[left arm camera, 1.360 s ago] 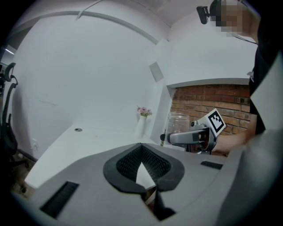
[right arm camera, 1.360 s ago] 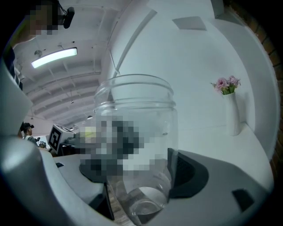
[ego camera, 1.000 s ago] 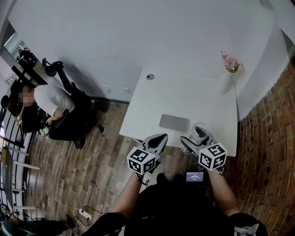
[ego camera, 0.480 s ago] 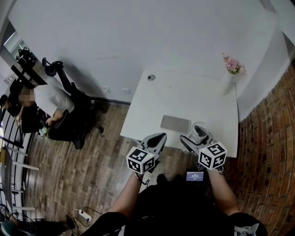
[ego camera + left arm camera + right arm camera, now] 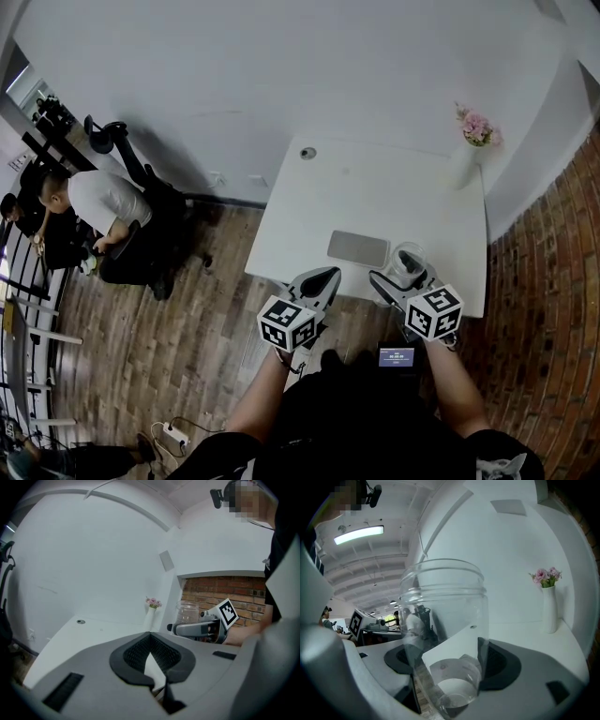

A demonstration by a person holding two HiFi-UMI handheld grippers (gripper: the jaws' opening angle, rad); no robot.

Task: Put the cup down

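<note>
- The right gripper (image 5: 405, 272) squeezes a clear cup (image 5: 408, 259) in the head view, right at the near edge of the white table (image 5: 375, 192).
- The left gripper (image 5: 323, 278) sits just left of it, holding nothing. A gray pad (image 5: 357, 248) lies just past the two.
- Beyond the pad the table is bare. A vase (image 5: 463, 161) stands far off at the back corner.
- In the left gripper view the jaw tips touch.
- In the right gripper view the pads (image 5: 497, 663) press both sides of the cup, which is empty and tipped a little. I cannot tell if its bottom touches the table.
- The cubes (image 5: 433, 312) show only black and white squares, no words.
</note>
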